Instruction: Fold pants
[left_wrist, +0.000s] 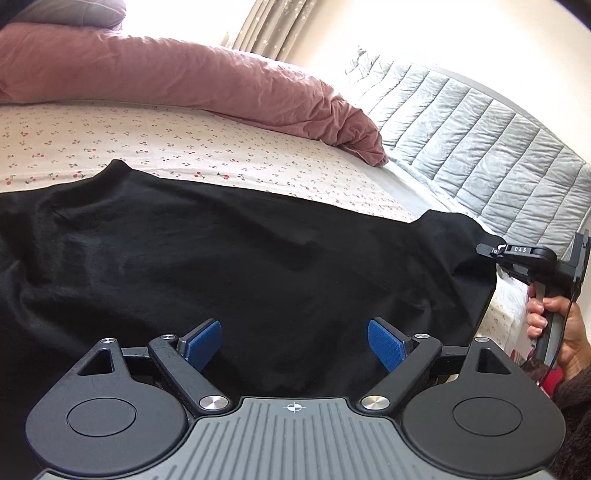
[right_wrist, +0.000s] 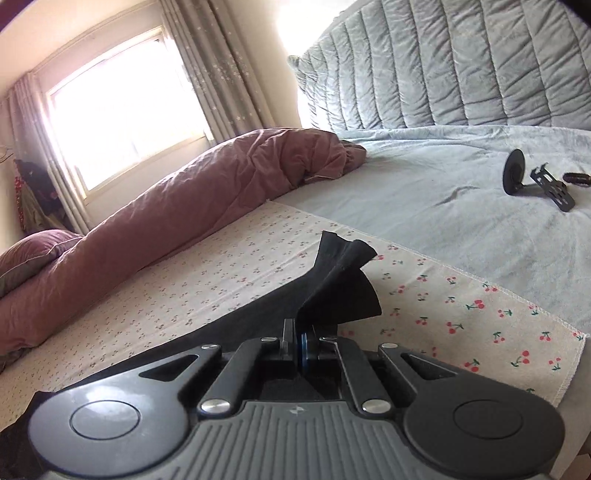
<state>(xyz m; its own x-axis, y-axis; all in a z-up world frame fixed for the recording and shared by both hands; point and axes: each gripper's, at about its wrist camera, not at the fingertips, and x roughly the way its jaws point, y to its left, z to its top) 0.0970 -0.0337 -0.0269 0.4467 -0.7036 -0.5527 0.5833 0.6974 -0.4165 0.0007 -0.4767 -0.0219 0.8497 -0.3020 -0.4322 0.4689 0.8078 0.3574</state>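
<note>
Black pants spread on the bed, one corner pinched in my right gripper.

The black pants lie flat across the cherry-print sheet, directly under and ahead of my left gripper, whose blue pads stand wide apart above the cloth with nothing pressed between them. My right gripper is closed tight on a bunched corner of the pants, which sticks up past its fingers. A pink duvet lies beyond, near the grey quilted headboard.
</note>
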